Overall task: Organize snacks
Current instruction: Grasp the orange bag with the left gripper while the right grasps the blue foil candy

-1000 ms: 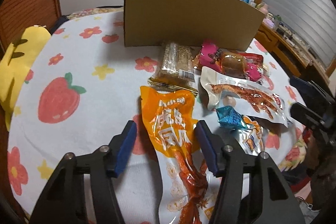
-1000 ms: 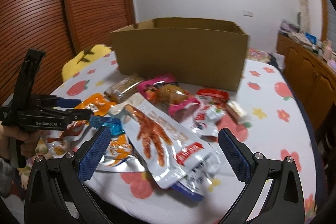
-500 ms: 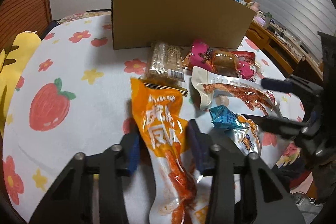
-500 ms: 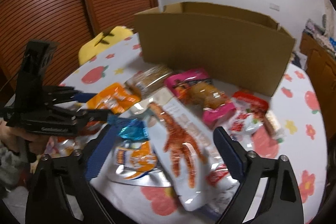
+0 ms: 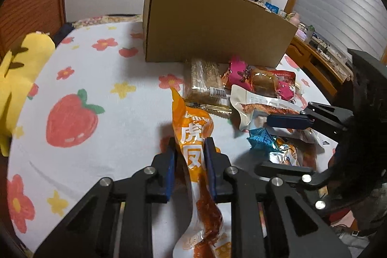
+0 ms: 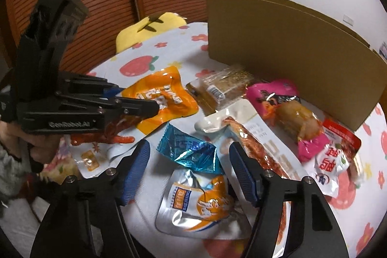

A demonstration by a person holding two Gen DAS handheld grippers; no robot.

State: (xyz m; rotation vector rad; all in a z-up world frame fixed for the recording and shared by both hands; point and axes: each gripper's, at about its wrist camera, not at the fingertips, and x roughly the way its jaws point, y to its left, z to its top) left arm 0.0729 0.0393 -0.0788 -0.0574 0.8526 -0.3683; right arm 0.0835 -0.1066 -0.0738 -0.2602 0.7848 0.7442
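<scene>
**Left Grip Set on Orange Pouch; Right Fingers Closing Over Blue Wrapper**

The left gripper (image 5: 189,165) is clamped across the middle of the long orange-and-white plastic snack pouch (image 5: 193,137), creasing the film between the blue pads. The mid-body grip probably keeps the limp pouch from folding when it is lifted. Its lower end lies on the bench (image 5: 96,113), which is covered with a white strawberry-and-flower cloth.

The right gripper (image 6: 191,169) points down at the crinkled blue foil wrapper (image 6: 191,151). Its fingers (image 6: 137,168) are closing, with the wrapper and the silver-and-orange foil sachet (image 6: 198,207) between them; neither pad presses on anything yet.

In the right wrist view, the remaining snacks lie in a loose cluster from 12 to 3 o'clock of the wrapper. The open brown cardboard box (image 6: 290,59) stands upright beyond them at 1 o'clock, the likely destination. Overlapping packets raise the risk of catching two at once.
</scene>
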